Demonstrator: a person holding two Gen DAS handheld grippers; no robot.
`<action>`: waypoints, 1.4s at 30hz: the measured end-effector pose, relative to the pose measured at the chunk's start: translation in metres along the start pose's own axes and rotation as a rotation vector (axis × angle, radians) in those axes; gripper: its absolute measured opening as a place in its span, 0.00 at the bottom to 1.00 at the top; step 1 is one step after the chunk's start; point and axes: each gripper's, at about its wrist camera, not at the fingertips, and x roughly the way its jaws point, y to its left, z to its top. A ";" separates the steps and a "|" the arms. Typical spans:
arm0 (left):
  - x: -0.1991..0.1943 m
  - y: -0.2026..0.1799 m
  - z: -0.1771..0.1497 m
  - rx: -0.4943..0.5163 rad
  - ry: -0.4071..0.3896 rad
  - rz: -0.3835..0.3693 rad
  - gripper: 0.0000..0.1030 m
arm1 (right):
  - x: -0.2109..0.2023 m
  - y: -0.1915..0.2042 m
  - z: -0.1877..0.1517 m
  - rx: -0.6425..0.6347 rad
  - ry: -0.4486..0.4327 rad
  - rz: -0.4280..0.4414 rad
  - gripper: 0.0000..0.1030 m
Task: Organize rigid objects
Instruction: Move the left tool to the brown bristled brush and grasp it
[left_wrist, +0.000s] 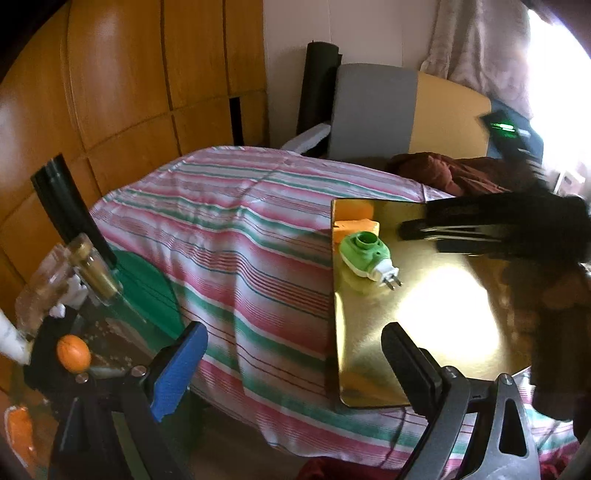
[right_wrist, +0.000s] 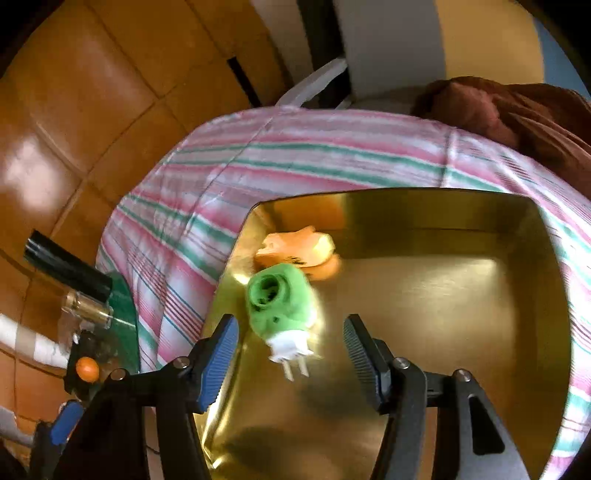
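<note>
Nearest the lens, we are seeing our right gripper (right_wrist: 290, 356) hanging over the gold tray (right_wrist: 443, 295), its jaws standing apart with nothing pressed between the pads. Going left to right in the right wrist view, the blue-padded finger (right_wrist: 218, 363) is sitting at the tray's left edge, the green plug-in device (right_wrist: 280, 301) is lying just ahead of the gap and slightly left of its middle, and the black ribbed finger (right_wrist: 364, 363) is standing clear to its right. The device's white plug end and two prongs are pointing back toward us, reaching in between the fingertips without touching either. It is blurred, so we cannot tell whether it is resting flat. Just behind it an orange block (right_wrist: 295, 251) is lying near the tray's far left corner.

In the left wrist view we are holding our left gripper (left_wrist: 295, 358) over the striped cloth (left_wrist: 221, 240), jaws wide apart and empty, the tray's left rim running between its fingers.
</note>
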 end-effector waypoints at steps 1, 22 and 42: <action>0.001 -0.001 -0.001 -0.002 0.008 -0.011 0.93 | -0.011 -0.007 -0.003 0.003 -0.018 -0.009 0.58; -0.023 -0.130 0.009 0.246 0.020 -0.343 0.87 | -0.274 -0.264 -0.126 0.375 -0.342 -0.401 0.67; -0.020 -0.397 -0.062 0.641 0.309 -0.876 0.79 | -0.314 -0.393 -0.221 0.808 -0.485 -0.362 0.71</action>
